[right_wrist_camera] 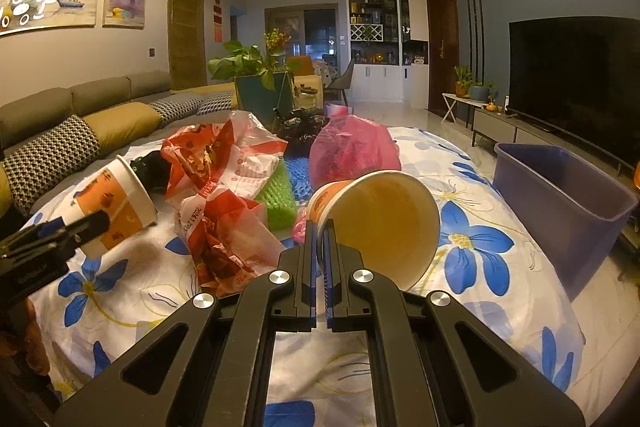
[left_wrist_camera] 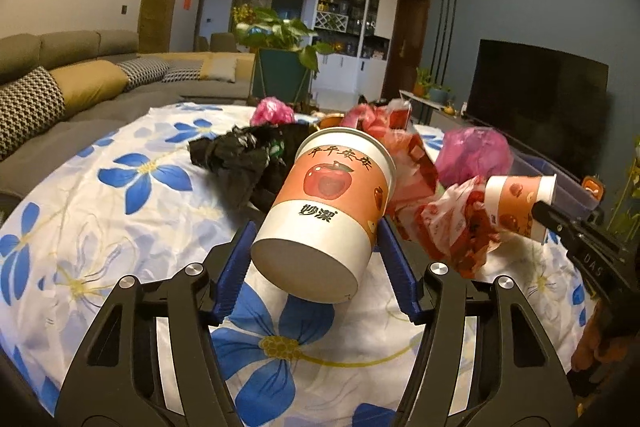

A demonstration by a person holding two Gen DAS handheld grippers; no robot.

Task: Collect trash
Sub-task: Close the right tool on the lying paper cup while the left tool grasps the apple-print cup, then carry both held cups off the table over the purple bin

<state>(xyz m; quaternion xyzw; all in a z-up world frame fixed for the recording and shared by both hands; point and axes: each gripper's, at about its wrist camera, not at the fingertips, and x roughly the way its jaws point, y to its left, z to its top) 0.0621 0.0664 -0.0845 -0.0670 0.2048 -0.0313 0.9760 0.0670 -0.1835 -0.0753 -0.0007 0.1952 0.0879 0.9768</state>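
right wrist view alone shows blue bin beside floral cloth

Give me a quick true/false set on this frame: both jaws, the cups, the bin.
1. The left gripper has a paper cup between its jaws. True.
2. The right gripper has its jaws wide open and holds nothing. False: the jaws are shut on the rim of a second paper cup.
3. The blue bin stands at the right edge of the flowered cloth. True.
4. The cup in the left gripper stands upright on the cloth. False: it is tilted, its base toward the camera.
5. The red and white plastic bag is already in the bin. False: it lies on the cloth.
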